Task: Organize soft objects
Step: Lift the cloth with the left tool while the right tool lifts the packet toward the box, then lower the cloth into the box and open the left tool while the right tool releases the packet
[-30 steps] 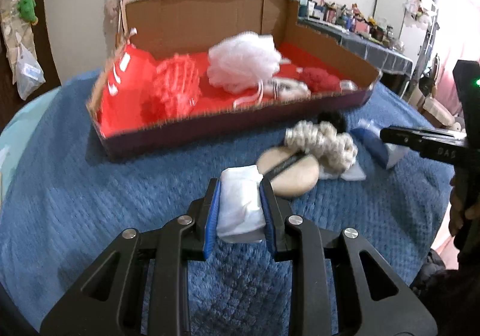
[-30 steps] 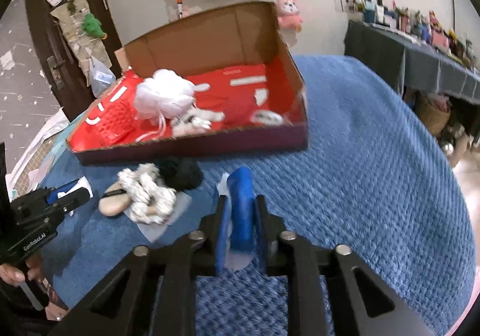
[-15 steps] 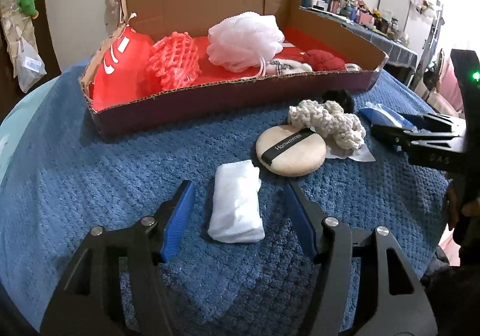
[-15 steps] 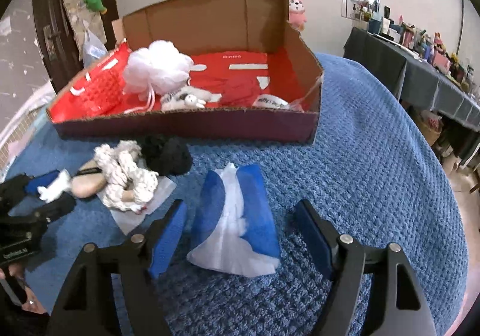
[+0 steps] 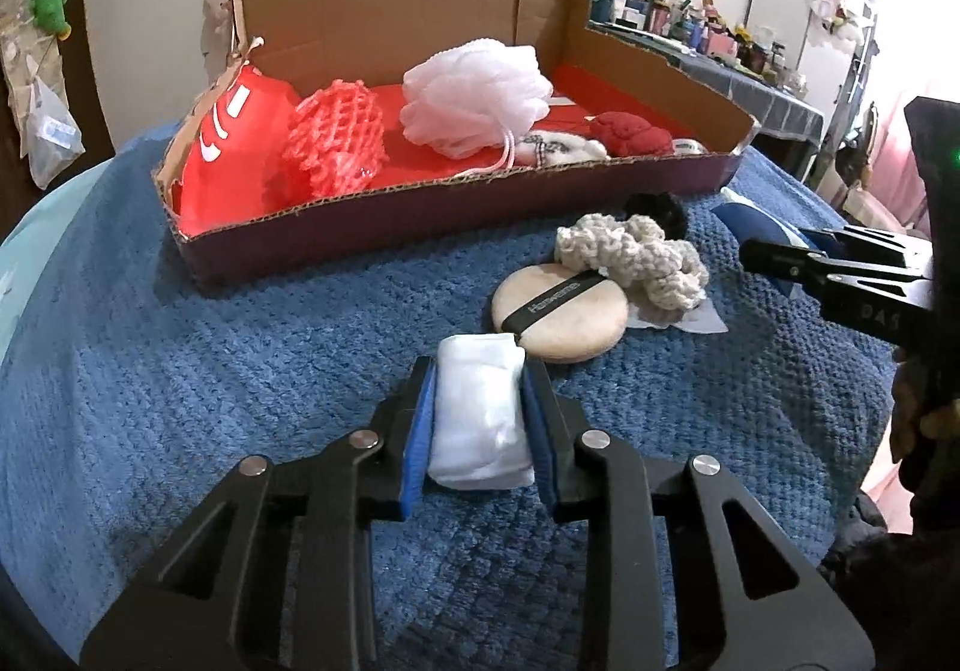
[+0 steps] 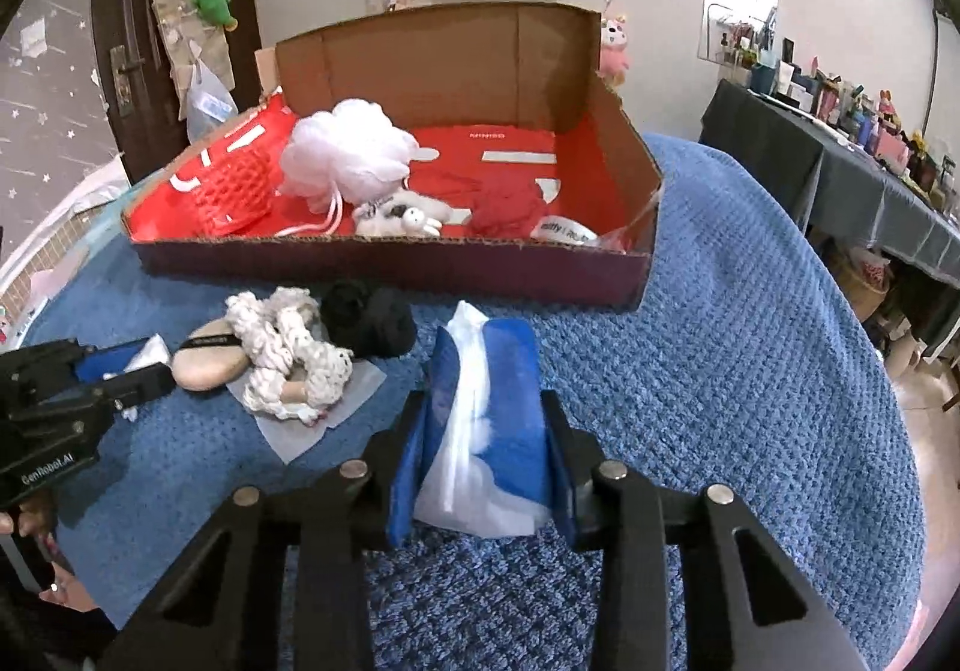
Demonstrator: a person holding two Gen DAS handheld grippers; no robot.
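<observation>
White folded cloth (image 5: 480, 425) lies on the blue blanket (image 5: 180, 401); blue-and-white tissue pack (image 6: 486, 431) lies near the cardboard box (image 6: 390, 263).

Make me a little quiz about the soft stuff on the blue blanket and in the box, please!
1. True or false: the white puffy sponge lies inside the cardboard box.
2. What does the left claw have between its pads: A) the black scrunchie, B) the folded white cloth, C) the round tan puff?
3. Fill in: the right claw is closing on a blue and white ____.

Key
1. True.
2. B; that claw is closing too.
3. Packet.
</observation>
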